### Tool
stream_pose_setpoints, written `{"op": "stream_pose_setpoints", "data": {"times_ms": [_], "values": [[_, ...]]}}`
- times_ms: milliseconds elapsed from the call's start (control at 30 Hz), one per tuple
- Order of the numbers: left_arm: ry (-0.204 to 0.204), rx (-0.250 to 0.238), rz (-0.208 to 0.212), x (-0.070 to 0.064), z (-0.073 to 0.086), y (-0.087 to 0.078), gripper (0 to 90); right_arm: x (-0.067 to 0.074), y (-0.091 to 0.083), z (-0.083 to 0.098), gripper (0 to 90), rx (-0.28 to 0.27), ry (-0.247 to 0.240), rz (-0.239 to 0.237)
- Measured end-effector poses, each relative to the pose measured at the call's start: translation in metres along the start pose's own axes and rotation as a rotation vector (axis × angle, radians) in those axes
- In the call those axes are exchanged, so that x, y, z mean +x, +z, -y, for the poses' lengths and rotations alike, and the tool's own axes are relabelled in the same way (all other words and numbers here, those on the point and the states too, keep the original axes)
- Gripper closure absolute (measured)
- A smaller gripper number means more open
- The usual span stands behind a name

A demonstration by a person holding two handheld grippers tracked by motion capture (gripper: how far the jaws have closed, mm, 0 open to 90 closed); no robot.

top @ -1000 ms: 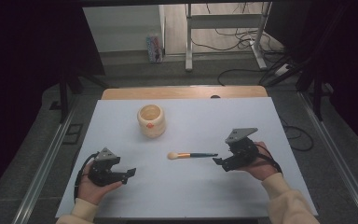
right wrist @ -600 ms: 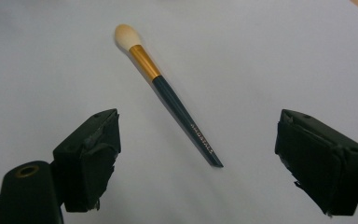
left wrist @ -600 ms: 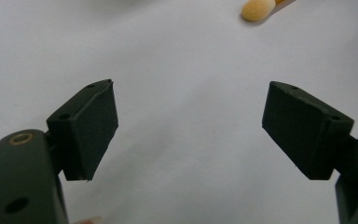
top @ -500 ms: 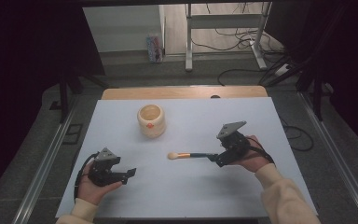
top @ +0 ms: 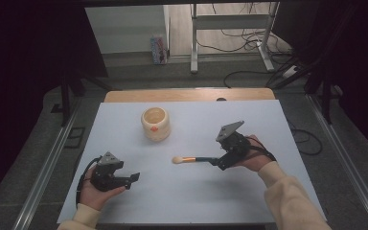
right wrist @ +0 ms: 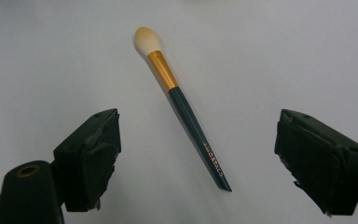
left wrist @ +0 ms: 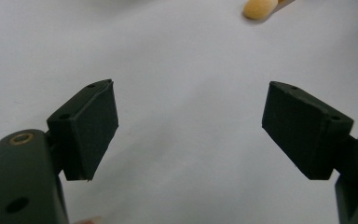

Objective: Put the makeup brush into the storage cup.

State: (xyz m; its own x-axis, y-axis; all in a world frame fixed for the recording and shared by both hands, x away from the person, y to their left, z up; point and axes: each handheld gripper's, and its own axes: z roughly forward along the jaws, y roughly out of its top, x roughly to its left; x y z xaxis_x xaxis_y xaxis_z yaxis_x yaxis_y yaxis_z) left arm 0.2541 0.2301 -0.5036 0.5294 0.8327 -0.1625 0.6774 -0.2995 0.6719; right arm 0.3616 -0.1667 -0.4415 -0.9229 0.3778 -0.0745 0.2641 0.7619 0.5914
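Fingers of our right gripper (right wrist: pixel 198 158) open, straddling brush (right wrist: pixel 182 105) handle on tabletop (top: pixel 191 187); left gripper (left wrist: pixel 191 135) open, empty.

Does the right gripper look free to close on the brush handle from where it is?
Probably yes. The right gripper is open, with the brush lying flat on the table between its jaws and touching neither; nothing lies in the way.
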Motion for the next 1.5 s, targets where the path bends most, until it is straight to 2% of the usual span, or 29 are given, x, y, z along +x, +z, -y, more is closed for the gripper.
{"op": "stream_pose_setpoints", "data": {"times_ms": [467,700,900,967,1000,1200,1500], "values": [[0.001,0.005,0.001,0.000,0.000,0.001,19.4,-0.005,0.016,-0.010,15.0,0.050,-0.060,-0.050],[0.002,0.001,-0.002,0.000,0.000,0.000,19.4,-0.008,0.021,-0.013,15.0,0.054,-0.069,-0.064],[0.001,-0.002,-0.001,-0.001,0.000,0.000,19.5,-0.011,0.026,-0.014,15.5,0.071,-0.095,-0.082],[0.014,0.005,-0.008,-0.003,0.000,0.001,19.4,-0.012,0.028,-0.015,16.3,0.074,-0.117,-0.090],[0.016,0.007,-0.009,-0.003,-0.001,0.001,19.4,-0.011,0.028,-0.016,16.6,0.076,-0.113,-0.096],[0.007,0.004,-0.007,-0.001,0.000,0.001,19.4,-0.010,0.036,-0.019,18.8,0.099,-0.153,-0.129],[0.004,0.004,-0.003,0.000,0.000,0.001,19.4,-0.011,0.045,-0.021,23.2,0.140,-0.168,-0.162]]}}
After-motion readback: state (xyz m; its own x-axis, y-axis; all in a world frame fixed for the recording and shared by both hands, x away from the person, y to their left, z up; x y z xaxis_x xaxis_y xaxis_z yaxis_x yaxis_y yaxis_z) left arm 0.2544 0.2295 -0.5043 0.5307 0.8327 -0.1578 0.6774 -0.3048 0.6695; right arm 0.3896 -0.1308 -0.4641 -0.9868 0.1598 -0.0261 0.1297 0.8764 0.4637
